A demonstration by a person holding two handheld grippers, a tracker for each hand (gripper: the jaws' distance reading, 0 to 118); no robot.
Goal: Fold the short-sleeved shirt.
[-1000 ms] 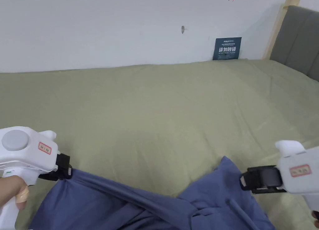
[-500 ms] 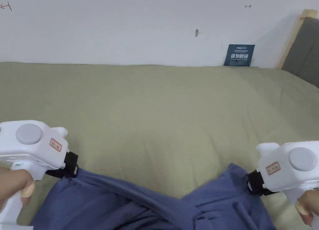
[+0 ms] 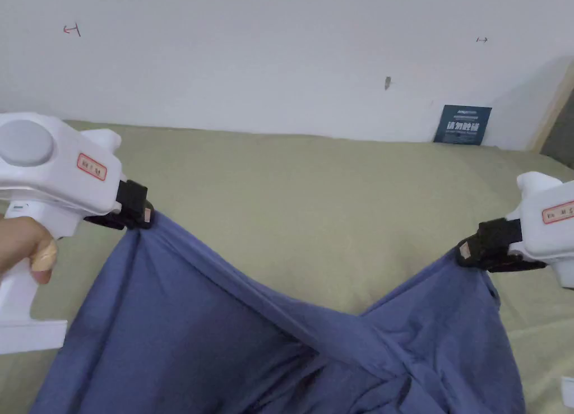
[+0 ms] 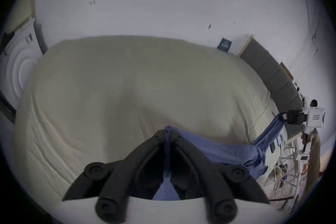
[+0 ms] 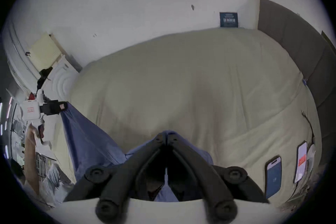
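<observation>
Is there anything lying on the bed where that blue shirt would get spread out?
Nothing visible does. The blue shirt hangs from both hand-held grippers, left and right, and the green bed beyond it is bare. Two phones lie off to the right edge.

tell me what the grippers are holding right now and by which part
Both hold the blue shirt. The left gripper and the right gripper each pinch a bunched bit of its upper edge; which part of the garment cannot be told.

Soft even indoor light, faint shadows, both gripper views fisheye-warped with dark vignetted corners, slightly blurred
</observation>
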